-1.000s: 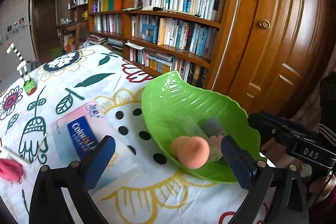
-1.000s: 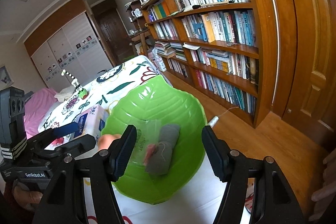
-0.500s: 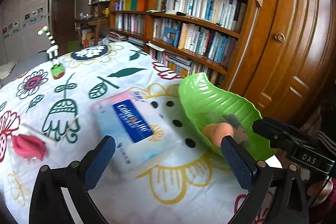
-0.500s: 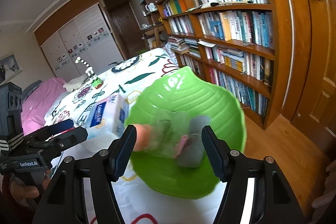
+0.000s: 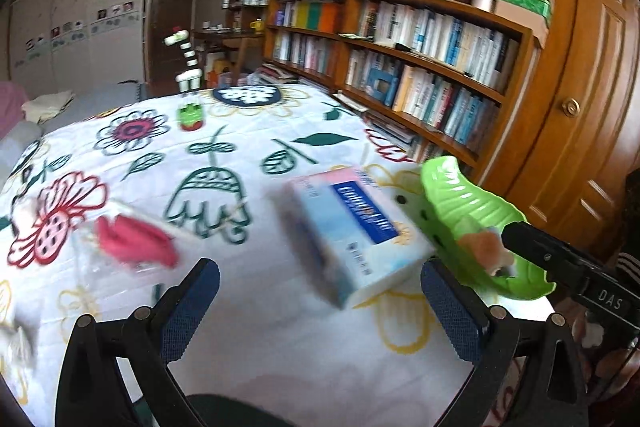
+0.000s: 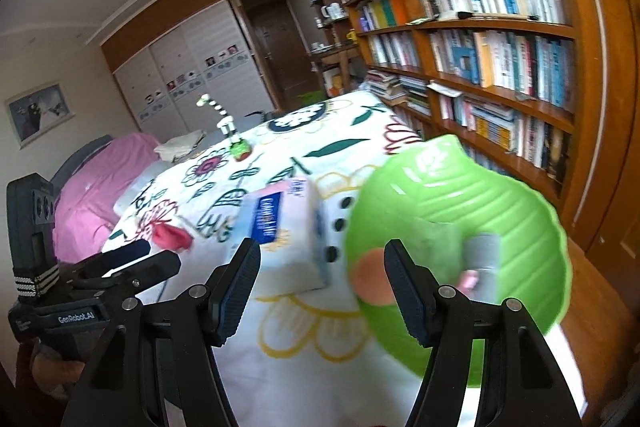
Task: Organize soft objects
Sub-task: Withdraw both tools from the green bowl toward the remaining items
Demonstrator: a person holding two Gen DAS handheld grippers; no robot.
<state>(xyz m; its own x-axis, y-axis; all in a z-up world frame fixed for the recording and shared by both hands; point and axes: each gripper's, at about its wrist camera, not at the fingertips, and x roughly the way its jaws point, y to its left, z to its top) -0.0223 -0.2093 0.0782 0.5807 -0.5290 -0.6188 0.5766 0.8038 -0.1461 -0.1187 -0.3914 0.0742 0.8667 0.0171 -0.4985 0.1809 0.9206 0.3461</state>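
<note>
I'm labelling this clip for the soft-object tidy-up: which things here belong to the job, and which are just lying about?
Belong to the job:
- green leaf bowl
- peach sponge in it
- grey roll in it
- pink soft item on the bedspread
- tissue pack, probably

Just lying about:
- striped giraffe toy
- bookshelf
- floral bedspread

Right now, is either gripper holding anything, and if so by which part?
Nothing is held. The left gripper is open above the tablecloth; the right gripper is open too, its fingers in front of the green bowl, not clamping it.
</note>
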